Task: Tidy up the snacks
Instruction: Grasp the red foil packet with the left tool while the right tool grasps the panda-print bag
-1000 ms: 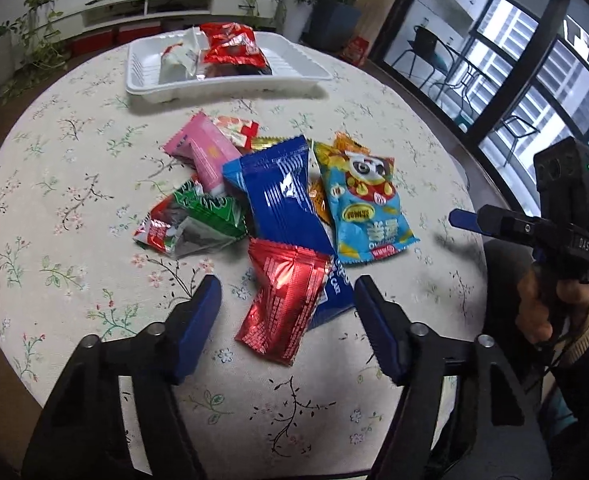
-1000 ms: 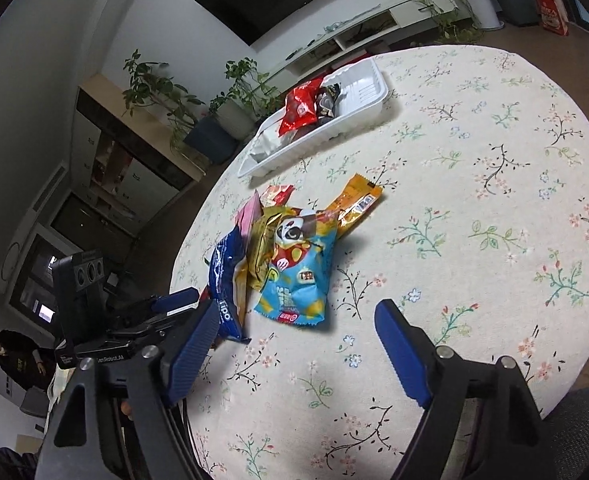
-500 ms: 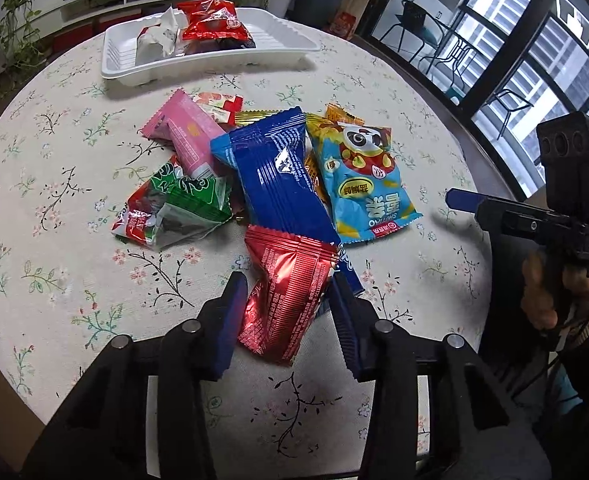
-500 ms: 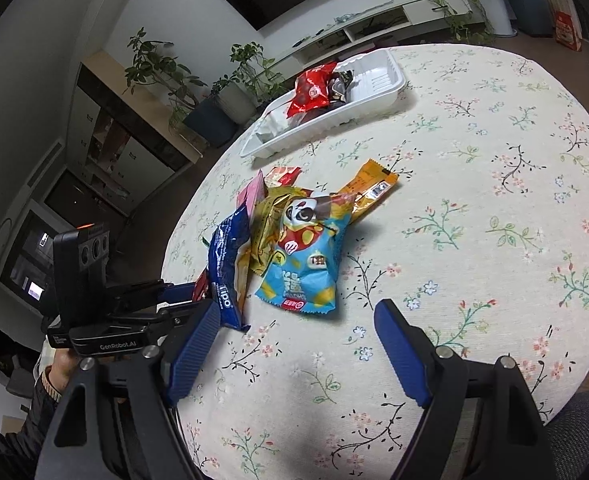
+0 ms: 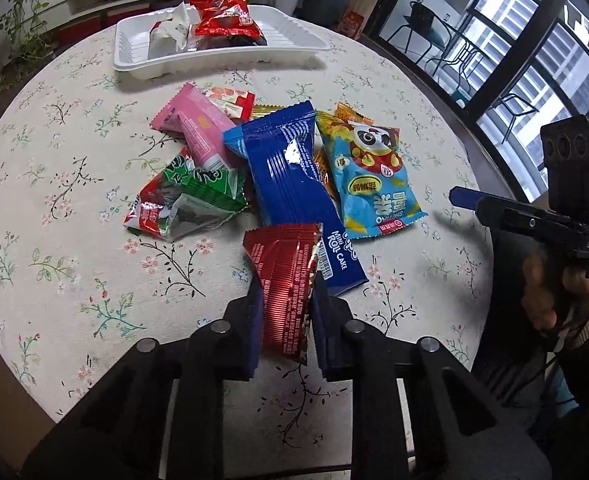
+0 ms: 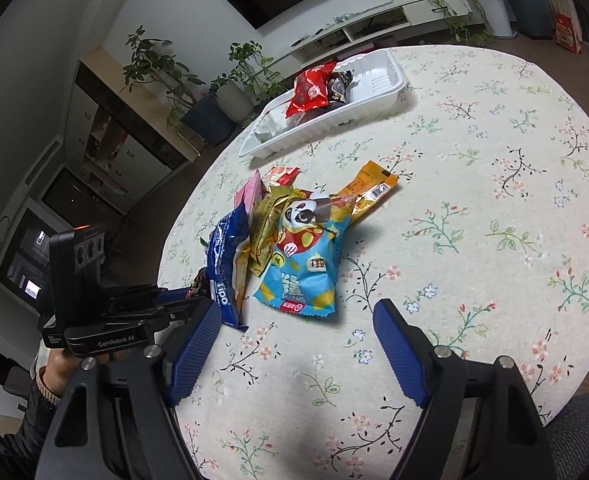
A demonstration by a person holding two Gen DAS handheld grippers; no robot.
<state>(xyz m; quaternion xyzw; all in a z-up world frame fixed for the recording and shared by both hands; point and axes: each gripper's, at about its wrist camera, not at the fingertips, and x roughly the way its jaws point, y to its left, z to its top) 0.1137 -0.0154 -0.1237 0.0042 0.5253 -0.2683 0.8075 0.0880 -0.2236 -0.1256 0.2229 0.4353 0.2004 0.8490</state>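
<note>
Snacks lie heaped mid-table on the floral tablecloth, and your left gripper has clamped its jaws onto the red foil packet at the pile's near edge. Your right gripper hangs wide apart over bare cloth beside the panda bag, holding nothing. The white tray beyond already carries a few packets.

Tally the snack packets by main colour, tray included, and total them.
Red: 2, red foil packet, red tray packet
Blue: 2, dark blue packet, panda packet
Pink packet: 1
Green packet: 1
Gold packet: 1
Orange packet: 1
Red-and-white packet: 1
White packet: 1
Dark packet: 1
Total: 11
</note>
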